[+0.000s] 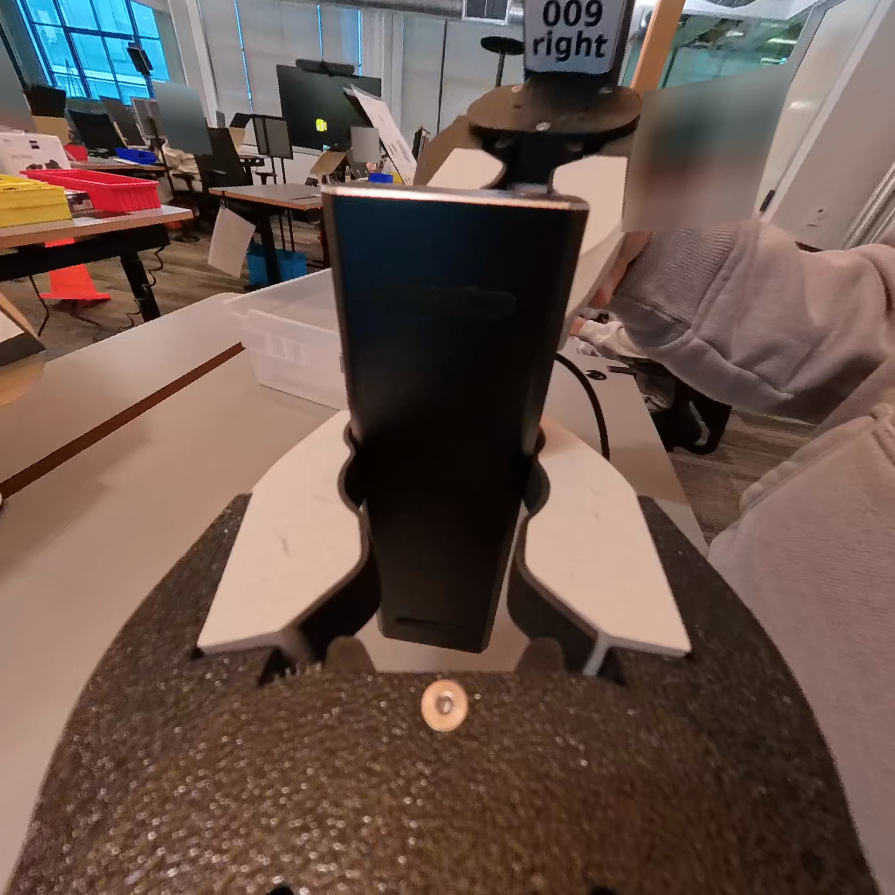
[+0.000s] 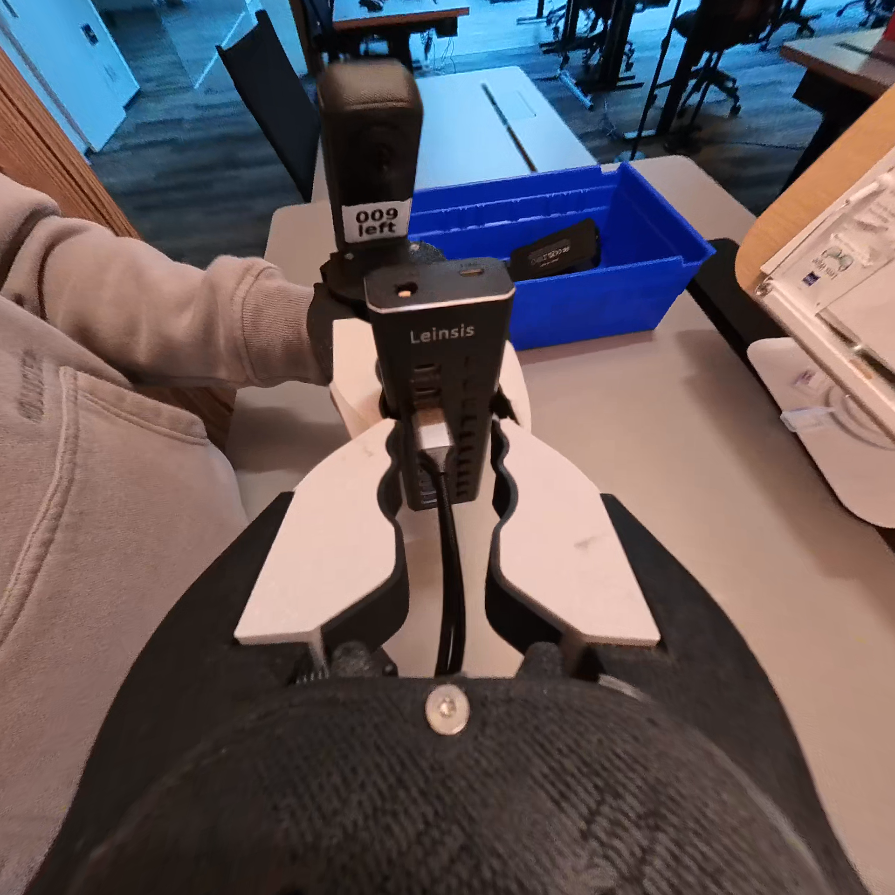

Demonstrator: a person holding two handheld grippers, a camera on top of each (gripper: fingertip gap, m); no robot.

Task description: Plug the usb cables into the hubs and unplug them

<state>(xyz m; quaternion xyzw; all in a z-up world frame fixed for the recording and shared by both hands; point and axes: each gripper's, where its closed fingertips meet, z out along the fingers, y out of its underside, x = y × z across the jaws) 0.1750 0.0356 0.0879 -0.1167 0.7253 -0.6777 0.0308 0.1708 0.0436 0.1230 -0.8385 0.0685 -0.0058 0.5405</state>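
Observation:
My left gripper point(image 1: 443, 436) is shut on a black USB hub point(image 1: 450, 387) and holds it upright above the grey table point(image 1: 145, 460). In the right wrist view the hub point(image 2: 438, 334) shows its port side, with a silver USB plug point(image 2: 432, 433) seated in a middle port. The plug's black cable point(image 2: 448, 581) runs back between my right gripper's fingers. My right gripper point(image 2: 443, 436) is open, its fingertips flanking the plug and the hub's lower end without pinching the plug. The left gripper's white fingers point(image 2: 516, 387) clamp the hub from behind.
A blue bin point(image 2: 581, 300) behind the hub holds another black hub point(image 2: 557, 252). A clear plastic bin point(image 1: 290, 339) stands on the table's far side. White packaging point(image 2: 823, 426) lies at the right edge. A person's grey sleeves point(image 2: 145, 315) are on the left.

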